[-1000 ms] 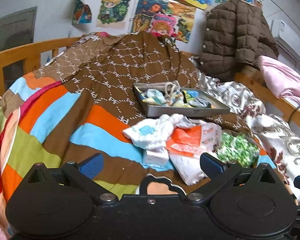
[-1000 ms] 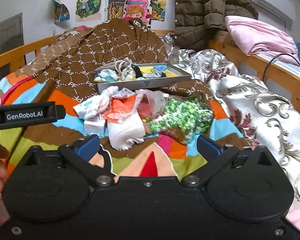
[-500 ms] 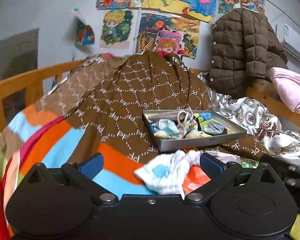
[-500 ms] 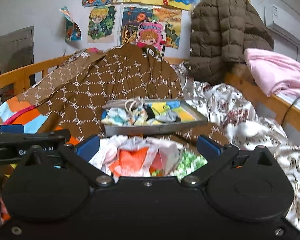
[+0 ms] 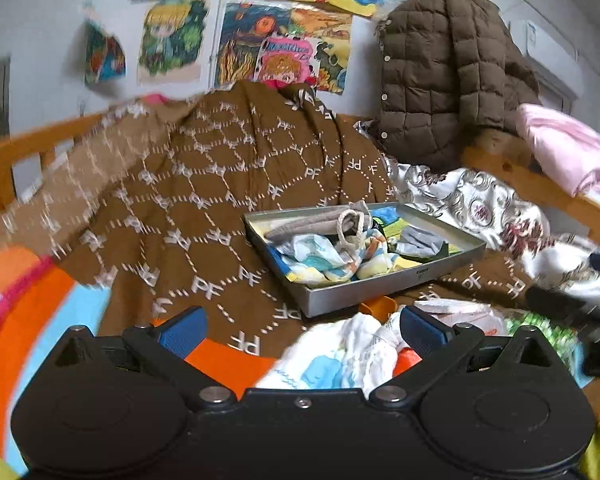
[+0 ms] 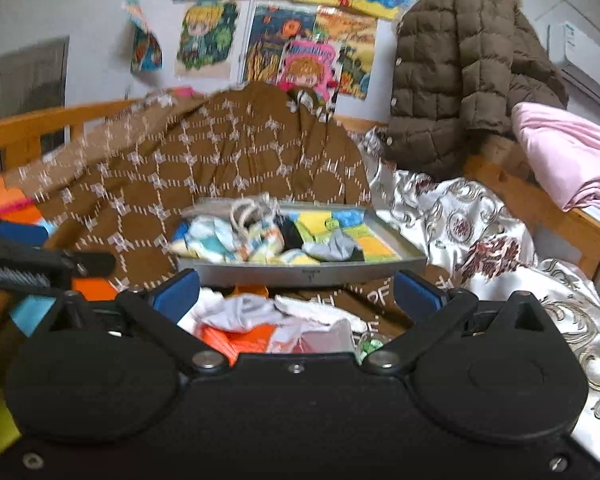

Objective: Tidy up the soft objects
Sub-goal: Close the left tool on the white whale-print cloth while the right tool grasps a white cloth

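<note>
Blue-padded, the left gripper (image 5: 302, 326) hangs level over the bed's near edge, jaws spread wide and holding nothing. The right gripper (image 6: 296, 290) sits beside it, equally wide and empty. Just past both lies a heap of cloths (image 6: 260, 322), white and orange, on the striped blanket (image 5: 40, 320). Beyond, a metal tray (image 5: 384, 286) of folded cloths rests on the brown quilt (image 5: 220, 184).
</note>
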Demonstrator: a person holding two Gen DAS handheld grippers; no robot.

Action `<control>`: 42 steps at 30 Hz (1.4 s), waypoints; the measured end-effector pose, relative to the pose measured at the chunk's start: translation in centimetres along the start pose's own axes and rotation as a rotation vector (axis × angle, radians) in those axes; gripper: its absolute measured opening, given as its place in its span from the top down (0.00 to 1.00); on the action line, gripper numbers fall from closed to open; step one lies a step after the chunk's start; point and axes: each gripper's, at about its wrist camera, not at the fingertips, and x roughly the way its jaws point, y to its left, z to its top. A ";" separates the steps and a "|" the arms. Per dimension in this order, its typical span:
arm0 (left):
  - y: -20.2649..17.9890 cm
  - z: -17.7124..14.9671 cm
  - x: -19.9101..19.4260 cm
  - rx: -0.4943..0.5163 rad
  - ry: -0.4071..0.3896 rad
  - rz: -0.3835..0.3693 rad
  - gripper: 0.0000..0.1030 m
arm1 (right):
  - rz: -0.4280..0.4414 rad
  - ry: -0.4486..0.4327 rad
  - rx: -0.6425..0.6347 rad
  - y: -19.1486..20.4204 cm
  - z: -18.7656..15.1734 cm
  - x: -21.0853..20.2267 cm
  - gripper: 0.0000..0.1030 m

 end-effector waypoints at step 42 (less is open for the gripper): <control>-2.5 -2.9 7.4 0.246 0.294 -0.199 0.61 | 0.313 0.240 -0.354 5.3 -2.8 13.3 0.88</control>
